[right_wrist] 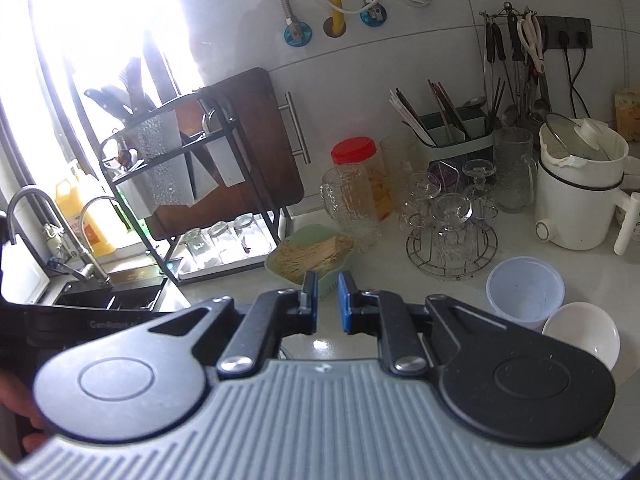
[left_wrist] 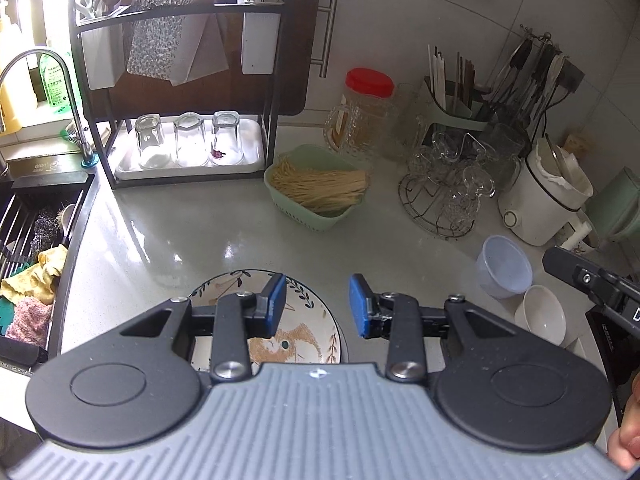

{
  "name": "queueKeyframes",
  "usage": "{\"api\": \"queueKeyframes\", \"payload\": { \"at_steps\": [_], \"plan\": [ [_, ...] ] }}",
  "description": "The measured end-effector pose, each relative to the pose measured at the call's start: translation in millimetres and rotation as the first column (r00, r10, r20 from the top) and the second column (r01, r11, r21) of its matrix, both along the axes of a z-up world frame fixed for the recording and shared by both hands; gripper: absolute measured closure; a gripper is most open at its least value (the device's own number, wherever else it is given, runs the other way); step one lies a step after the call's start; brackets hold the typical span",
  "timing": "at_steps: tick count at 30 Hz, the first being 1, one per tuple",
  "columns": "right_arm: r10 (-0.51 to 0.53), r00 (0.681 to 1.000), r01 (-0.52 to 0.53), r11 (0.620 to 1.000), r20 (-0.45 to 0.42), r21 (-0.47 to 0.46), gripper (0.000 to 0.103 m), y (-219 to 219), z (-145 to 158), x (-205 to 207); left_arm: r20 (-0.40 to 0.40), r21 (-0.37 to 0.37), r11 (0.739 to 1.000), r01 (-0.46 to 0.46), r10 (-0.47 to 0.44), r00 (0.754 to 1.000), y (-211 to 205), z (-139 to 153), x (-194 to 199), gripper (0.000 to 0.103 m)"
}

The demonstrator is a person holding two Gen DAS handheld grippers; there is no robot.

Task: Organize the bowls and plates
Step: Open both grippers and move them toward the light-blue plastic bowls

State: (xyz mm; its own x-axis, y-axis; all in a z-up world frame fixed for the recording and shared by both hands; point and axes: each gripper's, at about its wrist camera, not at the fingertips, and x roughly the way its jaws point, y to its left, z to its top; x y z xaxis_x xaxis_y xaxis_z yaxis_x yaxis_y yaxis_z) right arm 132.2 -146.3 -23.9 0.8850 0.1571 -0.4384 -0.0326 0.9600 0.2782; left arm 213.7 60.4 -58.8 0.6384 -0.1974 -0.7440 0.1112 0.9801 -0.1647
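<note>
A patterned plate with leaf and animal drawings lies flat on the grey counter, close to the front edge. My left gripper hovers just above it, open, with nothing between its blue pads. A pale blue bowl and a white bowl stand side by side to the right of the plate. The right wrist view shows the same pale blue bowl and white bowl to the right of my right gripper. That gripper is shut and holds nothing. The plate is hidden in that view.
A green basket of dry noodles sits mid-counter. Behind it is a black dish rack with upturned glasses on a white tray. A wire stand of glass cups and a white cooker stand right. The sink lies left.
</note>
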Motion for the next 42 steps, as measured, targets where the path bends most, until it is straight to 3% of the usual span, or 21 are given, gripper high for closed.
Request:
{"api": "queueKeyframes", "payload": {
  "at_steps": [12, 19, 22, 26, 34, 37, 40, 42],
  "plan": [
    [-0.126, 0.989, 0.125, 0.992, -0.072, -0.014, 0.088, 4, -15, 0, -0.042, -0.038, 0.991, 0.131, -0.133, 0.99, -6, -20, 25, 0.064],
    [-0.195, 0.973, 0.193, 0.981, -0.121, -0.026, 0.088, 8, -33, 0, -0.083, -0.09, 0.97, 0.228, -0.235, 0.968, -13, -40, 33, 0.064],
    [-0.245, 0.957, 0.239, 0.969, -0.154, -0.053, 0.088, 9, -39, 2, -0.127, -0.073, 0.961, 0.265, -0.273, 0.954, -15, -49, 37, 0.064],
    [-0.221, 0.959, 0.229, 0.973, -0.179, 0.028, 0.088, -6, -44, -4, -0.134, -0.023, 0.961, 0.274, -0.275, 0.952, -13, -58, 35, 0.064],
    [-0.218, 0.951, 0.22, 0.975, -0.222, -0.013, 0.088, -48, -59, -13, -0.152, -0.038, 0.978, 0.206, -0.209, 0.966, -43, -64, 28, 0.064],
    [-0.235, 0.945, 0.239, 0.971, -0.229, -0.011, 0.088, -71, -64, -21, -0.185, -0.068, 0.976, 0.206, -0.215, 0.959, -64, -70, 30, 0.064],
    [-0.251, 0.936, 0.253, 0.967, -0.248, -0.023, 0.088, -90, -72, -23, -0.191, -0.042, 0.973, 0.228, -0.231, 0.954, -88, -76, 29, 0.06],
    [-0.258, 0.927, 0.261, 0.965, -0.271, -0.024, 0.074, -102, -78, -25, -0.205, -0.051, 0.968, 0.245, -0.251, 0.946, -102, -79, 29, 0.052]
  ]
}}
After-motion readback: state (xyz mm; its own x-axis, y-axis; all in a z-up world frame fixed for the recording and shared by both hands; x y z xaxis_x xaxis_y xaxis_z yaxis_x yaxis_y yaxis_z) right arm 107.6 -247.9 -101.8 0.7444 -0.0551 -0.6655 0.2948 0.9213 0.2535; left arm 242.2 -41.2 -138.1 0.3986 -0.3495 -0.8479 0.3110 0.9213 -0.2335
